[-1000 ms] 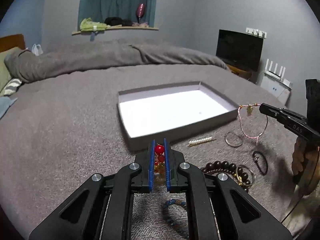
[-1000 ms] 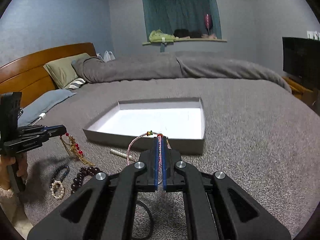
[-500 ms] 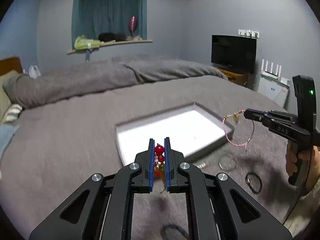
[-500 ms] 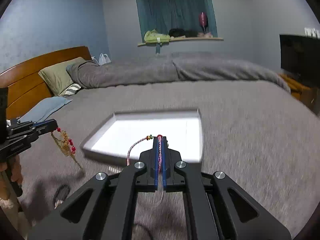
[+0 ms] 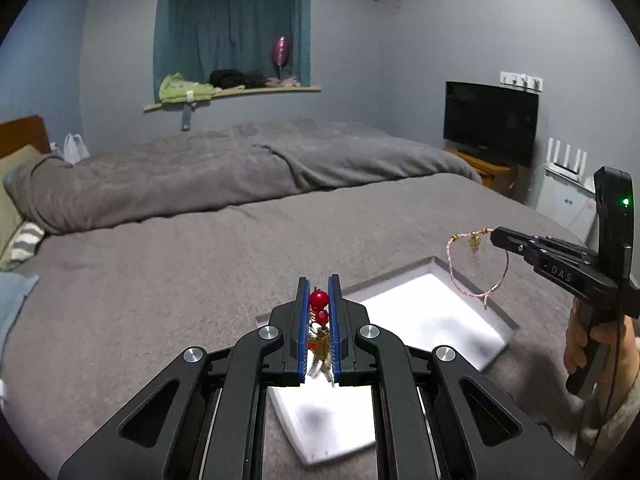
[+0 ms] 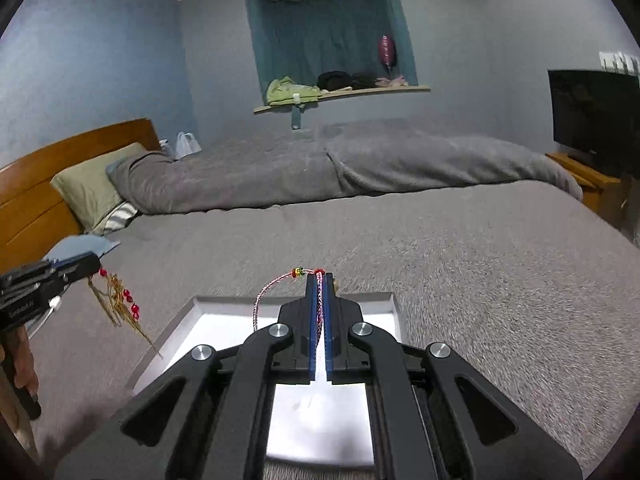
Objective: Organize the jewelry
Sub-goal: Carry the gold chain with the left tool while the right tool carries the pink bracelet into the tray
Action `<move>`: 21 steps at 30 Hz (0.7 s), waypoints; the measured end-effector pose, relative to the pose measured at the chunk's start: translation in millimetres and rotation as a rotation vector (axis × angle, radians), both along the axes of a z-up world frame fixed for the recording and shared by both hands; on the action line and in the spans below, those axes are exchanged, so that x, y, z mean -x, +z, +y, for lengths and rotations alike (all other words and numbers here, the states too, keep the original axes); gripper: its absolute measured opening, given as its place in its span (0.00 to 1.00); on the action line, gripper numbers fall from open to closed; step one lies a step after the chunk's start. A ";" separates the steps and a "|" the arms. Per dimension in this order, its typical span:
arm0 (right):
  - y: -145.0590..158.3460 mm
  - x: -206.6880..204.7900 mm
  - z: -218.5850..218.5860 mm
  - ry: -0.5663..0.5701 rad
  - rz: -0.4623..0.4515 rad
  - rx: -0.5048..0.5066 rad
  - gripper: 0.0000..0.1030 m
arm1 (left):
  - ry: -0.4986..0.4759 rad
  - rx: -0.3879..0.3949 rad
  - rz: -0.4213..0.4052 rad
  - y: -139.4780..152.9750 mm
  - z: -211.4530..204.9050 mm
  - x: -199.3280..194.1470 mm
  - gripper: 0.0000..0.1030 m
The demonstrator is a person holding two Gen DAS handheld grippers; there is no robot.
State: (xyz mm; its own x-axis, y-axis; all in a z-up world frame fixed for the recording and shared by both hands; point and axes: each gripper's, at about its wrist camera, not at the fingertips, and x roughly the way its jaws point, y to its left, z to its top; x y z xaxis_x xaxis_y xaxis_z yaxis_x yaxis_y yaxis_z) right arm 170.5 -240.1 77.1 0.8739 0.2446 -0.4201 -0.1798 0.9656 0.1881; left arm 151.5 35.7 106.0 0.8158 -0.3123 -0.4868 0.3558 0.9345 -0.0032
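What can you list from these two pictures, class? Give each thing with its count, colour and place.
Tray: one, white inside with grey walls, on the bed under both claws.
Red-bead gold ornament: one, clamped in the left claw.
Pink cord bracelet: one, dangling from the right claw above the tray.
Blanket: one, grey, rolled along the far side of the bed.
Pillow: one, olive green, by the wooden headboard.
Television: one, black, on a wooden stand.
Balloon: one, pink, in the window niche.
Left claw: black, blue pads.
Right claw: black, blue pads.
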 end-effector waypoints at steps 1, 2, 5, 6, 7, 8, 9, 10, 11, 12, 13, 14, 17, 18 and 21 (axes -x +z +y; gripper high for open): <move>-2.3 -6.9 -1.1 -0.002 0.010 -0.007 0.03 | 0.002 0.005 0.008 -3.4 -0.4 -5.3 0.09; -6.0 -12.3 -1.4 -0.003 0.021 -0.013 0.03 | 0.007 0.012 0.023 -10.3 -1.2 -13.0 0.09; -20.9 -25.4 -1.8 -0.004 0.064 -0.006 0.03 | 0.018 0.032 0.066 -32.0 -0.9 -30.1 0.09; -28.0 -29.5 -3.5 -0.003 0.087 -0.006 0.03 | 0.022 0.034 0.079 -38.1 -1.0 -34.0 0.09; -31.5 -31.7 -3.2 -0.002 0.101 -0.006 0.03 | 0.023 0.038 0.094 -45.8 -1.1 -38.6 0.09; -36.4 -34.7 -4.4 -0.003 0.118 -0.005 0.03 | 0.024 0.041 0.108 -53.0 -1.1 -42.3 0.09; -39.4 -35.8 -3.8 -0.003 0.127 -0.002 0.03 | 0.024 0.047 0.125 -61.9 -0.9 -46.3 0.09; -42.5 -37.2 -2.6 -0.003 0.136 0.004 0.03 | 0.022 0.047 0.138 -68.7 -1.7 -48.0 0.09; -45.1 -38.6 -2.4 -0.004 0.143 0.009 0.03 | 0.016 0.040 0.150 -75.6 -3.5 -49.7 0.09; -48.6 -40.5 -0.9 -0.002 0.152 0.016 0.03 | 0.011 0.034 0.155 -79.1 -4.2 -50.4 0.09; -50.5 -41.9 0.3 0.000 0.158 0.021 0.03 | 0.005 0.022 0.161 -83.1 -5.4 -50.9 0.09; -53.3 -42.4 1.6 0.002 0.166 0.027 0.03 | 0.004 0.013 0.164 -85.7 -5.3 -51.3 0.09; -60.9 -46.8 8.4 0.012 0.197 0.053 0.03 | 0.010 0.019 0.172 -89.2 0.2 -53.4 0.09; -63.0 -47.0 10.5 0.013 0.201 0.061 0.03 | 0.014 0.022 0.174 -90.2 1.8 -54.2 0.09; -67.8 -47.3 14.9 0.005 0.213 0.085 0.03 | 0.036 0.022 0.180 -93.6 8.5 -56.6 0.09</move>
